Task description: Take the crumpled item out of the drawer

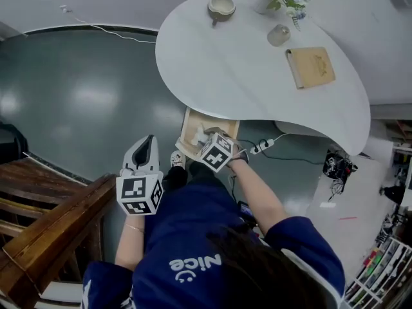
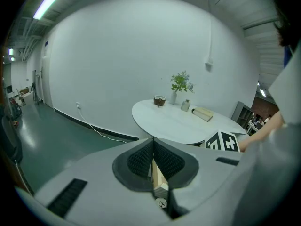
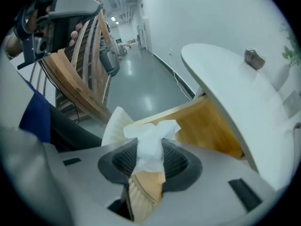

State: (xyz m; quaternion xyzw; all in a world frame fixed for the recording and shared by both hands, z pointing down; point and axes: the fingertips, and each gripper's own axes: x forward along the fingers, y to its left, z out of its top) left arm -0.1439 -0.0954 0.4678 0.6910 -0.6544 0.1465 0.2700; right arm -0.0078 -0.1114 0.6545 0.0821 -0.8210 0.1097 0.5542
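White crumpled paper (image 3: 151, 142) is pinched between the pads of the right gripper (image 3: 149, 167), which hangs over the open wooden drawer (image 1: 191, 131) projecting from under the white table (image 1: 244, 69). The left gripper (image 2: 153, 166) has its jaws pressed together on nothing and is held off to the side, apart from the drawer. Recommended for the removal: hold the pinch firm and raise the paper straight up, clear of the drawer's front wall and the table's edge. The paper looks light and loosely bunched, so a snag on either could pull it free.
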